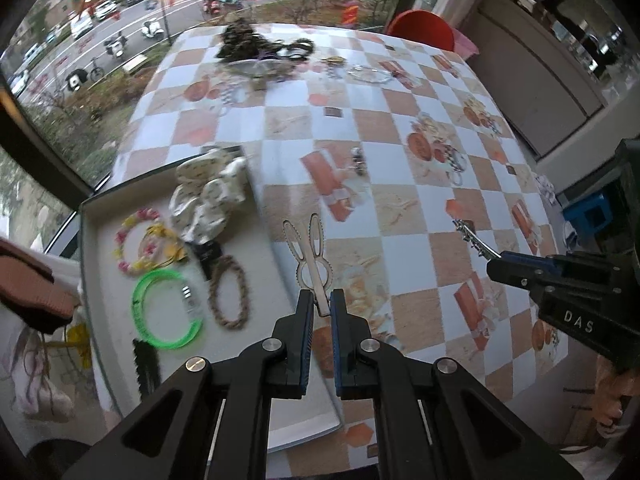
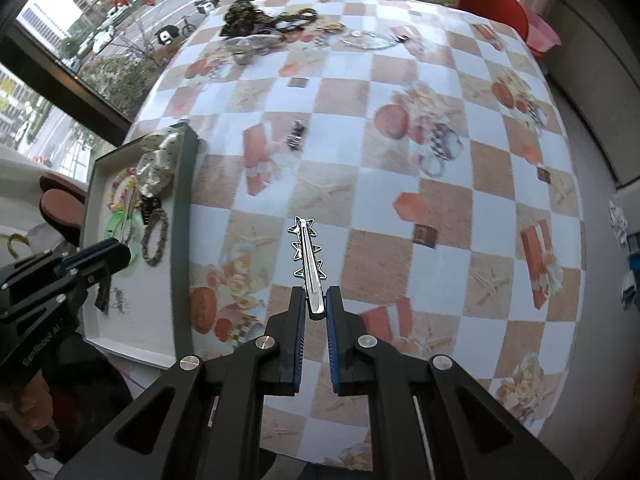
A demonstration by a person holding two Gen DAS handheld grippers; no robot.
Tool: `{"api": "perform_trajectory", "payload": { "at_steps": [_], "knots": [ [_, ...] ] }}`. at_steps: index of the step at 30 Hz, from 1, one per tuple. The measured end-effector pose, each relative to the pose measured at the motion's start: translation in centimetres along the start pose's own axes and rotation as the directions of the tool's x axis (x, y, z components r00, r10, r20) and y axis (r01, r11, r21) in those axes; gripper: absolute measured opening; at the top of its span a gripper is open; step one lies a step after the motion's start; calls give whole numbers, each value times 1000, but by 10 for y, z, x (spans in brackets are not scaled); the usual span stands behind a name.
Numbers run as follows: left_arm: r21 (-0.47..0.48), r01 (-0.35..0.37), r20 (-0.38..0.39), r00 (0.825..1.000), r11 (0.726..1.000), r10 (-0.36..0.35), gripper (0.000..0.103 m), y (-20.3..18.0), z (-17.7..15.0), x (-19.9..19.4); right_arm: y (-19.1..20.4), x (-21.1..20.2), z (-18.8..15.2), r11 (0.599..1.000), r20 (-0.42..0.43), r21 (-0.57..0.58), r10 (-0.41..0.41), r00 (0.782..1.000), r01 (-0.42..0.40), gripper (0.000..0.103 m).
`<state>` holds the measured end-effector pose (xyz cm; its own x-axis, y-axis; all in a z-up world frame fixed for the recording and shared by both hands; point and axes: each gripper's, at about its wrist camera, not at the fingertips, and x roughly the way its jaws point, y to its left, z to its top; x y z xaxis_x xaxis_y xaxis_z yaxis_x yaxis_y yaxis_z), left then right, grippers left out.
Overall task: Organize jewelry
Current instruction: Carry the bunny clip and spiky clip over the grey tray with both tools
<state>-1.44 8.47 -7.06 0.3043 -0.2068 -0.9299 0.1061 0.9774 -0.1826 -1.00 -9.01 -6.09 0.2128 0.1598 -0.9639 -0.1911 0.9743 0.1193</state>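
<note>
My left gripper (image 1: 321, 303) is shut on a silver rabbit-shaped hair clip (image 1: 307, 251), held above the right edge of the white tray (image 1: 104, 216). My right gripper (image 2: 315, 300) is shut on a silver star-studded hair clip (image 2: 307, 254), hanging over the checkered tablecloth; the same clip (image 1: 474, 240) shows in the left wrist view. In the tray lie a white patterned scrunchie (image 1: 208, 196), a pink and yellow bead bracelet (image 1: 138, 244), a green bangle (image 1: 164, 312) and a braided brown hair tie (image 1: 230, 294).
A small dark metal piece (image 2: 297, 134) lies mid-table. At the far edge sit a pile of dark hair accessories (image 1: 248, 46), a clear dish (image 1: 256, 66) and a chain (image 1: 370, 74). A red chair (image 2: 496, 4) stands behind the table. A person's hand (image 1: 612, 396) holds the right gripper.
</note>
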Motion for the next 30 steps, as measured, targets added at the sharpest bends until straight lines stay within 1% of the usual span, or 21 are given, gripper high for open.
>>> {"api": "perform_trajectory", "payload": {
  "at_steps": [8, 16, 23, 30],
  "knots": [
    [-113, -45, 5, 999, 993, 46, 12, 43, -22, -11, 40, 3, 15, 995, -6, -86, 59, 998, -59, 11],
    [-223, -82, -19, 997, 971, 79, 12, 81, -48, -11, 84, 18, 27, 977, -48, -172, 118, 992, -125, 11],
    [-265, -86, -64, 995, 960, 71, 12, 92, -71, 0, 120, 37, 28, 954, -111, -241, 154, 982, -177, 11],
    [-277, -86, -115, 992, 957, 56, 12, 90, -85, 22, 147, 62, 23, 934, -190, -279, 174, 966, -222, 11]
  ]
}}
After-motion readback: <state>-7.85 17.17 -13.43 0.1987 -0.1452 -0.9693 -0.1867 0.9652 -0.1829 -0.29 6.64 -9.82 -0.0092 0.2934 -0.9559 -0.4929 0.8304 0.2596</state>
